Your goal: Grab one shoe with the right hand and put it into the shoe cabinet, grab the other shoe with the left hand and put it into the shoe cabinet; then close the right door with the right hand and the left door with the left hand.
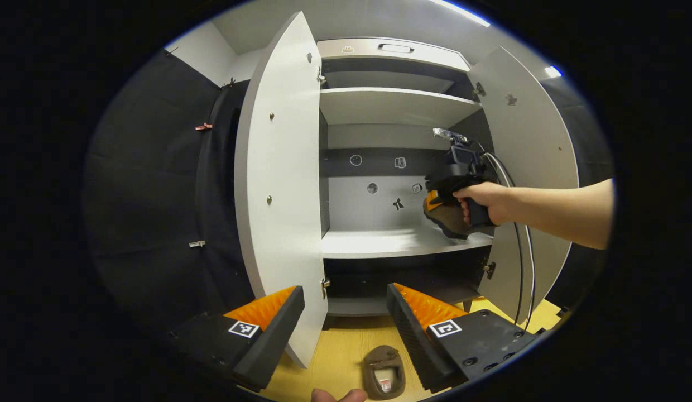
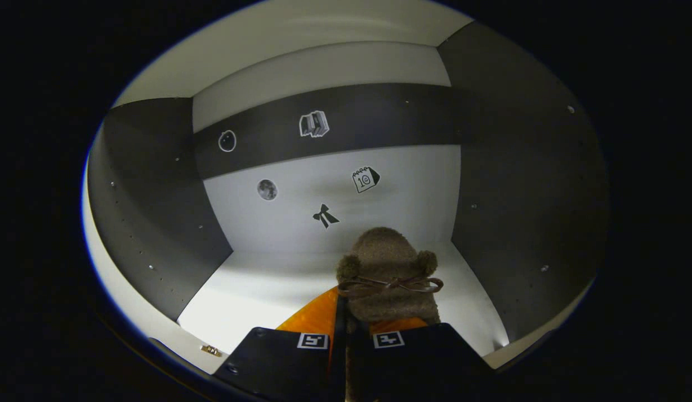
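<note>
Since both doors hung wide open, left door [image 1: 279,184] at centre-left and right door [image 1: 536,167] at upper right, gave clear reach into the shoe cabinet [image 1: 393,56].

Seen centre-right in left gripper view: right tool [image 1: 463,178], held by a hand [image 1: 485,204], pushed in over the mid shelf [image 1: 379,244] w/ first shoe [image 1: 443,223] hanging under it. Sat just above shelf; touching or not, couldn't tell. Prob. held that low so as to set it down flat rather than drop it.

In right gripper view, right tool [image 2: 341,304] at bottom centre, fingers nearly together and pinched on first shoe [image 2: 388,262], approx. at its rim. Toe pointed toward back wall [image 2: 335,195], bow on top. Stuck out just ahead of the tips, slightly right of centre, over shelf's right half. Judged step: placing shoe no. 1, release not yet done.

Left tool [image 1: 344,287] at bottom centre of left gripper view, fingers spread wide, nothing between. Second shoe [image 1: 383,371] lay on wood floor [image 1: 335,352] at bottom edge, opening up, below and slightly right of the gap, near the right-hand finger. Prob. kept low & open in wait for its own grab. Doors to be shut last.
</note>
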The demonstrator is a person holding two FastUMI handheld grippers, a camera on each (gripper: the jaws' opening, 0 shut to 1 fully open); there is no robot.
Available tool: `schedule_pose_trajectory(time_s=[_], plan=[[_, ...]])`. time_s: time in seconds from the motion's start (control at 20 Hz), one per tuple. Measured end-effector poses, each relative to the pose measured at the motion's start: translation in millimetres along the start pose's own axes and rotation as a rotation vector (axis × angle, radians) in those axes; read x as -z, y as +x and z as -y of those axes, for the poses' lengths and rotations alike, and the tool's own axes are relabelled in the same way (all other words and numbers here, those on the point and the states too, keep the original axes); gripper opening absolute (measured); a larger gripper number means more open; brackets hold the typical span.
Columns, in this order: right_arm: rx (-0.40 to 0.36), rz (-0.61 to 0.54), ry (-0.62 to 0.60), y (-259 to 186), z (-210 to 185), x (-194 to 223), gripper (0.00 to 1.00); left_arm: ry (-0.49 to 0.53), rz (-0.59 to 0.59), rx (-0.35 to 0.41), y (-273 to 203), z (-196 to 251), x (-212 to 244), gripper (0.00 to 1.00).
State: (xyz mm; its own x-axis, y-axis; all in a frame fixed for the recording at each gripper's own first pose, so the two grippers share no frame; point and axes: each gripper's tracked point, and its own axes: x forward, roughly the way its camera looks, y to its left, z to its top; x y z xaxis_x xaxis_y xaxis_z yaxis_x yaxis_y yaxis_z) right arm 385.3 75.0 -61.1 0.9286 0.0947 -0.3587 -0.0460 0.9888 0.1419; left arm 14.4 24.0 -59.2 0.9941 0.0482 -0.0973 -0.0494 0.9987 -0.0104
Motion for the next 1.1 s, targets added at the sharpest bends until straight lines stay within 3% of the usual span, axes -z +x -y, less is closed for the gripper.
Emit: schedule_pose_trajectory(time_s=[0.1,0.15,0.2,0.3,0.35,0.4,0.55,0.6,0.65,0.7,0.75,0.8,0.9,1.1], plan=[[0.019,-0.027,0.001,17,7,9,0.14,-0.003,-0.003,-0.014,0,-1,0,0.95],[0.029,-0.033,-0.001,24,10,11,0.08,-0.001,-0.004,-0.018,0,-1,0,0.95],[0.042,-0.035,-0.006,32,13,12,0.14,0.003,-0.006,-0.021,0,-1,2,0.95],[0.049,-0.050,-0.005,38,16,18,0.14,0.013,-0.016,-0.026,2,-3,4,0.95],[0.044,-0.059,0.004,38,14,19,0.08,0.015,-0.018,-0.030,2,-5,4,0.95],[0.051,-0.064,-0.001,39,15,22,0.17,0.014,-0.019,-0.032,3,-5,5,0.95],[0.026,-0.081,0.005,27,7,22,0.22,0.010,-0.022,-0.028,6,-5,5,0.95],[0.008,-0.091,0.010,22,2,24,0.33,0.009,-0.020,-0.026,7,-4,6,0.95],[-0.004,-0.099,0.014,16,-1,24,0.36,0.008,-0.022,-0.021,9,-3,7,0.95],[-0.009,-0.105,0.013,9,-2,24,0.59,0.010,-0.025,-0.015,10,-1,9,0.95],[-0.013,-0.101,0.009,1,-3,22,0.60,0.012,-0.028,-0.008,11,1,11,0.95],[-0.017,-0.090,0.008,-7,-3,20,0.76,0.016,-0.032,0.000,12,2,12,0.95],[-0.015,-0.066,0.016,-26,-4,18,0.90,0.016,-0.044,0.021,15,7,20,0.95],[0.001,0.032,0.000,-73,0,12,0.98,-0.010,-0.085,0.078,14,20,45,0.95]])
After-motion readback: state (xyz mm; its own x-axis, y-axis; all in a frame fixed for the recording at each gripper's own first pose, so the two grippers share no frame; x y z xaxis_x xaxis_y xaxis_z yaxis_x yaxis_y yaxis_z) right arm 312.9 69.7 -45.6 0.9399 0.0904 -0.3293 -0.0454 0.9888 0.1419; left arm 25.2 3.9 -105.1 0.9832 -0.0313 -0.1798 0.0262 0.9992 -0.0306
